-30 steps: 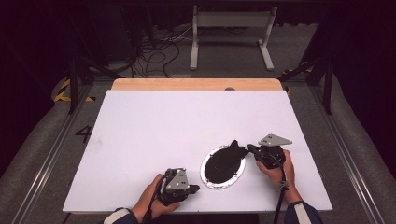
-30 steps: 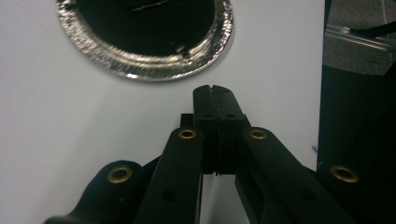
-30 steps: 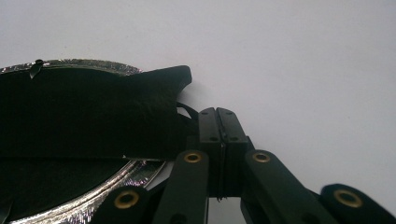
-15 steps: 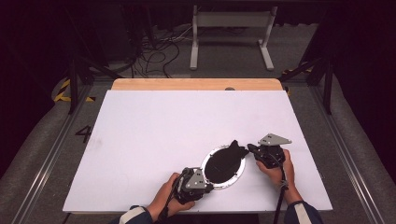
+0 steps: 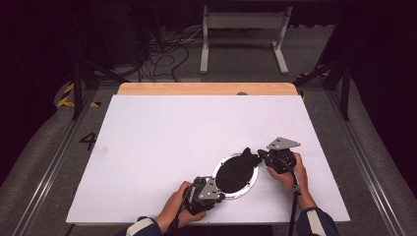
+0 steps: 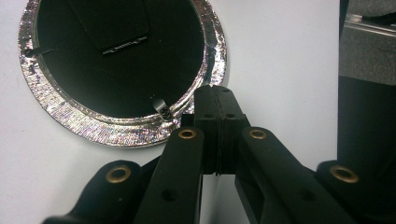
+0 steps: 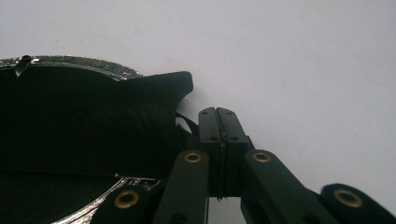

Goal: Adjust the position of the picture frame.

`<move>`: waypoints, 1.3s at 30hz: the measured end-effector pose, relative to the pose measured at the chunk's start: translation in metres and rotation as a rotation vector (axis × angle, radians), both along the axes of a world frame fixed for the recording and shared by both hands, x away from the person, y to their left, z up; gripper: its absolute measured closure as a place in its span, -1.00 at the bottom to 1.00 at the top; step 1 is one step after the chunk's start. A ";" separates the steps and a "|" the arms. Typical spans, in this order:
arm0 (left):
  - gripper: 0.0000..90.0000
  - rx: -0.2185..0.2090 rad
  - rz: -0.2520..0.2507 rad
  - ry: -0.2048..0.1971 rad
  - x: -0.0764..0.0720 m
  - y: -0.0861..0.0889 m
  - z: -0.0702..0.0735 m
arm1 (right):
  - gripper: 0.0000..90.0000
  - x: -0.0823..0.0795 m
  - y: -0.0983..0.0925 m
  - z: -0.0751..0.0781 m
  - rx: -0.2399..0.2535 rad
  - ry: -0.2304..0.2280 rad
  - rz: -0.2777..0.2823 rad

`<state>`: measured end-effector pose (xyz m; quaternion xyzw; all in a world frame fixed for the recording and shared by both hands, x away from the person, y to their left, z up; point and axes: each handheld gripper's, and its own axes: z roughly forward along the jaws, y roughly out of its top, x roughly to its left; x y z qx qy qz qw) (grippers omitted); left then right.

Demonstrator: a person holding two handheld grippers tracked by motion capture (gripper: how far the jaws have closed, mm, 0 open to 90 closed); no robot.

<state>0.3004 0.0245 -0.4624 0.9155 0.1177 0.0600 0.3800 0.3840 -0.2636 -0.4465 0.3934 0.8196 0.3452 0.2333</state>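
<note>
Left gripper (image 5: 219, 195), jaws closed and empty, has slid right to the near rim of the round silver-rimmed black disc (image 5: 235, 173) near the table's near edge. Right gripper (image 5: 263, 156) stays closed beside the black fabric flap (image 5: 248, 157); likely repositioning next.

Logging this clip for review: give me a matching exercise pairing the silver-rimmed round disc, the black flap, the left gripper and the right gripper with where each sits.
Things:
1. silver-rimmed disc
2. black flap
3. left gripper
4. right gripper

Places:
A. fingers shut at the disc's far right side, beside the flap
B. flat on the white table, between the two grippers
C. fingers shut at the disc's near rim
D. sticks out past the disc's rim toward the right hand

Pairs: 1-B, 2-D, 3-C, 4-A
</note>
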 end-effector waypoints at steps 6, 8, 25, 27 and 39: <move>1.00 0.009 -0.006 -0.011 -0.001 -0.002 0.000 | 1.00 0.006 -0.001 -0.006 -0.018 0.055 0.004; 1.00 0.008 -0.007 -0.010 -0.001 -0.002 0.000 | 1.00 0.006 -0.002 -0.006 -0.015 0.057 0.004; 1.00 0.006 -0.010 0.009 0.007 0.010 0.001 | 1.00 0.001 -0.002 -0.007 -0.003 0.064 0.034; 1.00 0.010 -0.002 0.011 0.008 0.011 0.001 | 1.00 0.000 -0.001 -0.007 -0.003 0.064 0.034; 1.00 0.019 0.021 0.008 0.014 0.020 0.002 | 1.00 -0.003 0.000 -0.007 -0.019 0.052 0.049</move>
